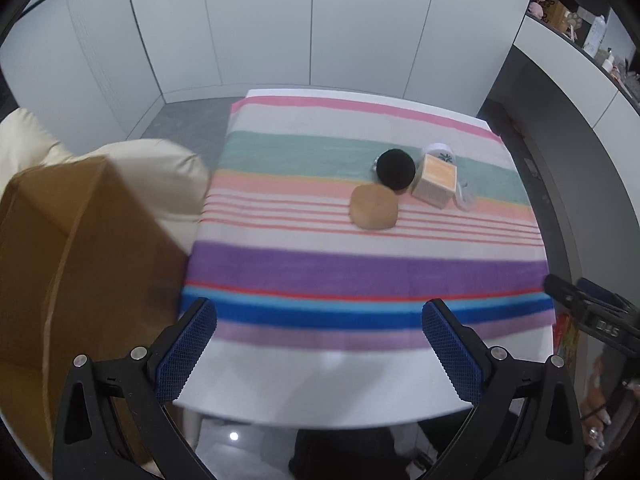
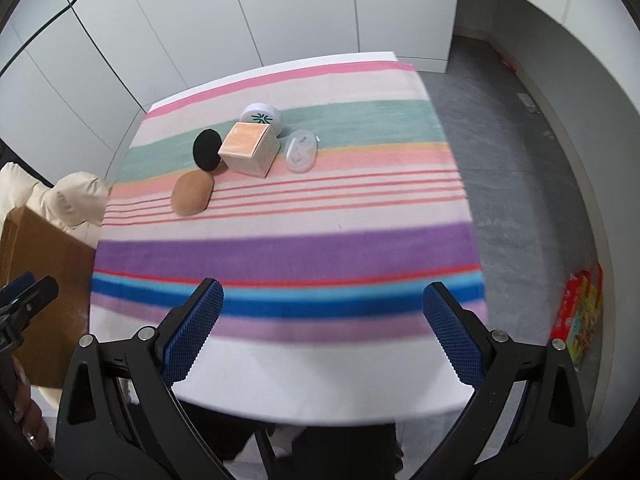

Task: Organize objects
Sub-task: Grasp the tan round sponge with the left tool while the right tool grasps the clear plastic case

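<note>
While both claws hover empty, nothing is sorted yet.
Left claw (image 1: pixel 319 322) and right claw (image 2: pixel 323 306) gape over the bench's near edge; the orange box (image 2: pixel 249 149), black puff (image 2: pixel 207 155), tan puff (image 2: pixel 192 198) cluster toward its far edge, likely awaiting pickup.

tan puff (image 2: pixel 192 199): flat, nearest
black puff (image 2: pixel 207 154): leaning on box
peach box (image 2: pixel 249 148): centre
white jar (image 2: pixel 261 115): behind box
clear case (image 2: pixel 301 152): right of box

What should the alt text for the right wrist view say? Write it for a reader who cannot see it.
The open right gripper hovers at the near edge of a table under a striped cloth. Clustered at the far side are a tan pad, a black round puff, a peach box, a white jar and a clear case.
</note>
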Demonstrator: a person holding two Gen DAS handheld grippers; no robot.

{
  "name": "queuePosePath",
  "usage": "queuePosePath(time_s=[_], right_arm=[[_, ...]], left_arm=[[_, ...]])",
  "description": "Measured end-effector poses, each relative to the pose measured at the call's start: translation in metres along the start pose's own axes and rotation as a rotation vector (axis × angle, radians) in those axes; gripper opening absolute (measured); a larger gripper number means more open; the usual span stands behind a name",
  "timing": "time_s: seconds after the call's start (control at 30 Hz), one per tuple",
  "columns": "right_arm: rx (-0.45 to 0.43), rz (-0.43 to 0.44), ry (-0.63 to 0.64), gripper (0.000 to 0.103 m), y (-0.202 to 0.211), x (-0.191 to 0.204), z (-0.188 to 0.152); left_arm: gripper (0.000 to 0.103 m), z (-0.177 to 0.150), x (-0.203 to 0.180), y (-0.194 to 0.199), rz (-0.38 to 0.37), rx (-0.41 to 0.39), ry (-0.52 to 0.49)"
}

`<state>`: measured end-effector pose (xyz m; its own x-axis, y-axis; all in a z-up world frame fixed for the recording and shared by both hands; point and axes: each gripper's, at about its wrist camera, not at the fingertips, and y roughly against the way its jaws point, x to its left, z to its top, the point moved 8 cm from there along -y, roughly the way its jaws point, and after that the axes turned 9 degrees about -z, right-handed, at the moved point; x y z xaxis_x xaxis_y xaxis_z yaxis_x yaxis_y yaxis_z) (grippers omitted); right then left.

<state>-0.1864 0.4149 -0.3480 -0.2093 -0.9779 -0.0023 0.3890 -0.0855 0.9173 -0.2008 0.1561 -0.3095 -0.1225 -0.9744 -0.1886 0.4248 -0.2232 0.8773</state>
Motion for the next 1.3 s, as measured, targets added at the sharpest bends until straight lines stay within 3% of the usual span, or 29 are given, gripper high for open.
queuePosePath(time_s=[0.17,0.37,0.57,0.73,0.77,0.83,0.87,0.9,1.0,1.3], right_arm=[[-0.006,-0.01,0.054,0.101,-0.052,0.009,0.03],[-0.031,0.079,0.002,0.101,-0.099,0.018,0.066],[-0.032,0.009,0.06,0.098,-0.151,0.022,0.084],[-0.104,-0.043,0.149,0.096,-0.156,0.043,0.097],[-0.112,-0.057,0.166,0.092,-0.16,0.047,0.101],[-0.15,-0.067,0.209,0.07,-0.157,0.058,0.104],[-0.16,-0.046,0.224,0.045,-0.154,0.064,0.105],[-0.165,-0.051,0.227,0.041,-0.151,0.067,0.105],[-0.148,-0.06,0.22,0.041,-0.147,0.072,0.104],[-0.121,-0.049,0.157,0.041,-0.135,0.068,0.095]], left_arm=[[0.103,0.022,-0.013,-0.046,-0.052,0.0,-0.024],[0.102,0.039,-0.025,-0.113,-0.078,0.053,-0.016],[0.102,0.053,-0.032,-0.161,-0.038,0.062,-0.022],[0.102,0.062,-0.034,-0.188,-0.018,0.054,-0.008],[0.098,0.063,-0.035,-0.192,-0.007,0.045,-0.009],[0.076,0.065,-0.036,-0.196,-0.003,0.03,-0.015],[0.065,0.066,-0.037,-0.198,-0.006,0.025,-0.019],[0.06,0.068,-0.038,-0.198,0.003,0.008,-0.03],[0.054,0.069,-0.04,-0.197,0.006,-0.009,-0.055],[0.051,0.073,-0.039,-0.194,0.005,-0.014,-0.043]])
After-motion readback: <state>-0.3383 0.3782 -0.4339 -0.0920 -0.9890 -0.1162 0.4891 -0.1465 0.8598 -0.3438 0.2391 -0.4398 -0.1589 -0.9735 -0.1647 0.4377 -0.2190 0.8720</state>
